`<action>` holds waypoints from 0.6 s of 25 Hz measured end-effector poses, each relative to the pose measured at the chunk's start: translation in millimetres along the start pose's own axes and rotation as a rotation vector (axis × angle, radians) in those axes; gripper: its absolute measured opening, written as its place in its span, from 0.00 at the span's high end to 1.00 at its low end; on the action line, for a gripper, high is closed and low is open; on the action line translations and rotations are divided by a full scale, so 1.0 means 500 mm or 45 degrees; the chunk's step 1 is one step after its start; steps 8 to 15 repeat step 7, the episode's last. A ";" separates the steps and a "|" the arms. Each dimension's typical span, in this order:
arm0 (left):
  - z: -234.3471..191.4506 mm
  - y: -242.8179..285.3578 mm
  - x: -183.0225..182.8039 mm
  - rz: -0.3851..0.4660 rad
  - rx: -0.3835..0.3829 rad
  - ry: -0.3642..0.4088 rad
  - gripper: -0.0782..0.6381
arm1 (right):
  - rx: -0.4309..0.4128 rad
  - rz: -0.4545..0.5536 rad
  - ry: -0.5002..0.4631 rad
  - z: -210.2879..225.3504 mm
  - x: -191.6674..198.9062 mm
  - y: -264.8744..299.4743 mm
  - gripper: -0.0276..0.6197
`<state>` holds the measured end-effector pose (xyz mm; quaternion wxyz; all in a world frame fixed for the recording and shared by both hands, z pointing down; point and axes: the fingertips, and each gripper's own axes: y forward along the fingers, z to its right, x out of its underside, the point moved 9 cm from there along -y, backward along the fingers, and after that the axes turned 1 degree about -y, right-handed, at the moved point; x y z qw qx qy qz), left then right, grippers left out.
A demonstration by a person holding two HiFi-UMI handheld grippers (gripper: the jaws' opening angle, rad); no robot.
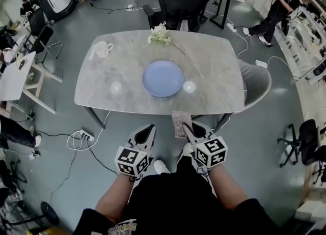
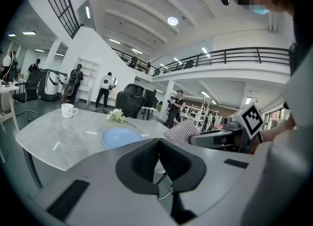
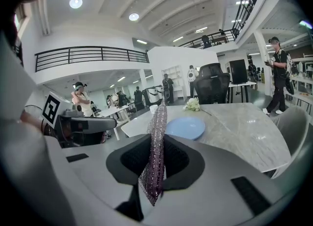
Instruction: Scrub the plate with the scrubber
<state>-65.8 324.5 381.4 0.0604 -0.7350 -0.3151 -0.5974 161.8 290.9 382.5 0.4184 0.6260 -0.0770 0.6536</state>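
Observation:
A light blue plate (image 1: 163,78) lies near the middle of the grey marble table (image 1: 214,91); it also shows as the plate (image 2: 120,137) and the plate (image 3: 186,127). My right gripper (image 1: 186,125) is shut on a flat purple-grey scrubber (image 1: 180,123), held upright just short of the table's near edge; the scrubber (image 3: 156,151) stands pinched edge-on between the pads. My left gripper (image 1: 147,129) is shut with nothing in it, its pads (image 2: 168,161) pressed together, level with the right one and short of the table.
A white mug (image 1: 102,49) stands at the table's far left and a small white flower bunch (image 1: 160,35) at the far middle. A black office chair (image 1: 184,2) is behind the table, a grey chair (image 1: 257,84) at its right. Cables and a power strip (image 1: 86,135) lie on the floor.

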 end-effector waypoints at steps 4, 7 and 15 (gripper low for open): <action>0.002 0.000 0.001 -0.005 0.002 0.000 0.87 | -0.003 -0.005 0.000 0.000 0.002 -0.001 0.85; 0.002 -0.001 0.003 -0.007 0.002 -0.001 0.87 | -0.004 -0.007 0.000 0.000 0.004 0.000 0.85; 0.002 -0.001 0.003 -0.007 0.002 -0.001 0.87 | -0.004 -0.007 0.000 0.000 0.004 0.000 0.85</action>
